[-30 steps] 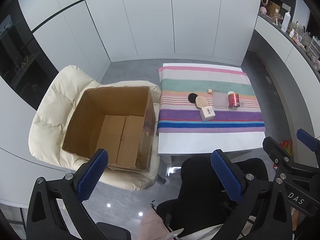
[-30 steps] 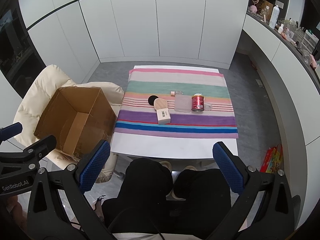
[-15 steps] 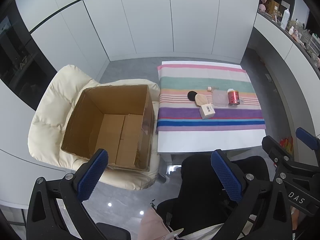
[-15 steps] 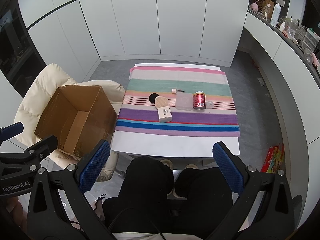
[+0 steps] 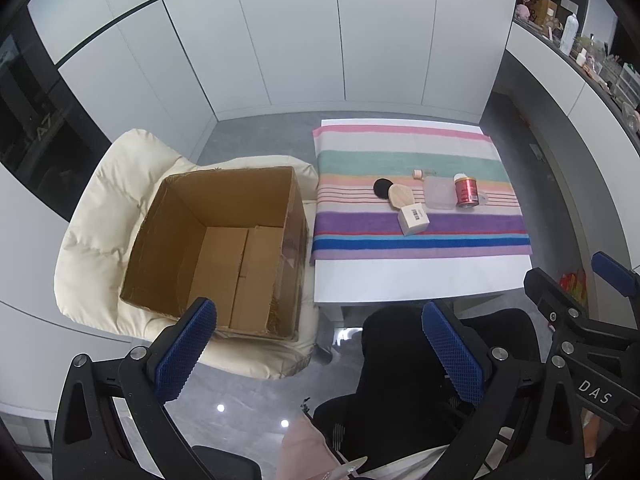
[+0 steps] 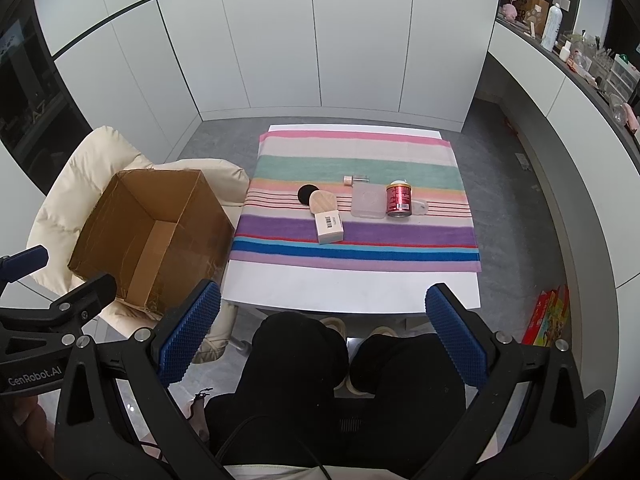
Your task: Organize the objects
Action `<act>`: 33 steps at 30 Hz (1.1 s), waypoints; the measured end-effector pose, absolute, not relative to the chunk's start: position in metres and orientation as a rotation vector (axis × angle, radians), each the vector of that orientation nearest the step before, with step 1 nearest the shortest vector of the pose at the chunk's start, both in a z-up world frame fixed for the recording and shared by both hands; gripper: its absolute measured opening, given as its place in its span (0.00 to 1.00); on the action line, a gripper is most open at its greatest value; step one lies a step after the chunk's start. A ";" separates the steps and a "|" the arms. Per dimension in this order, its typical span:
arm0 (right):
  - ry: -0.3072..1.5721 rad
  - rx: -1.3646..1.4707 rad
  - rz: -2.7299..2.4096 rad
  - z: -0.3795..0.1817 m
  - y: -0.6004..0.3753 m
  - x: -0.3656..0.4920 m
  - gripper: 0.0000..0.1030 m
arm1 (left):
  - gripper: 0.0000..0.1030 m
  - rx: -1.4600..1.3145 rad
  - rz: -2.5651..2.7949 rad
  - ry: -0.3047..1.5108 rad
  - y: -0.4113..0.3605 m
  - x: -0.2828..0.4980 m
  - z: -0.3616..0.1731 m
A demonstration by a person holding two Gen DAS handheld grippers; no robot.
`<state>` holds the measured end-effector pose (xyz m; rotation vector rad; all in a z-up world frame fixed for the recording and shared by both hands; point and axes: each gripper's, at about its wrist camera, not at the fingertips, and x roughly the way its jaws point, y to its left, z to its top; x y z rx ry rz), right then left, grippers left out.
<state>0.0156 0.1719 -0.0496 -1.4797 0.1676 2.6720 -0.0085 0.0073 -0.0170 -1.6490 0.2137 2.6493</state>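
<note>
On a striped cloth (image 6: 360, 160) over a white table (image 6: 352, 286) lie a red can (image 6: 398, 199), a clear plastic box (image 6: 366, 201), a white barcode box (image 6: 329, 228), a wooden piece (image 6: 322, 201), a black disc (image 6: 306, 195) and a small pink bottle (image 6: 349, 179). The same red can (image 5: 465, 191) and white box (image 5: 413, 219) show in the left wrist view. An empty cardboard box (image 5: 224, 240) sits on a cream chair (image 5: 104, 200) left of the table. My left gripper (image 5: 320, 350) and right gripper (image 6: 322, 334) hover open, high above a seated person's lap, holding nothing.
White cabinet walls (image 6: 320, 40) enclose the room. A cluttered shelf (image 6: 580, 52) runs along the right. Coloured boxes (image 6: 550, 316) lie on the grey floor right of the table. The person's dark-trousered knees (image 6: 352, 360) sit below the table's near edge.
Both views have shifted slightly: the table and box sit a little farther and higher in frame. Both grippers stay open; nothing on the table moved.
</note>
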 end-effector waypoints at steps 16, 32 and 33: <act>0.184 -1.468 2.668 -0.047 0.189 0.016 1.00 | 1.00 -1.631 2.631 0.229 0.032 -0.009 -0.013; 0.266 -1.442 2.635 -0.057 0.267 0.026 1.00 | 1.00 -1.626 2.604 0.192 0.104 -0.018 -0.014; 0.269 -1.440 2.633 -0.057 0.271 0.026 1.00 | 1.00 -1.623 2.610 0.188 0.109 -0.019 -0.014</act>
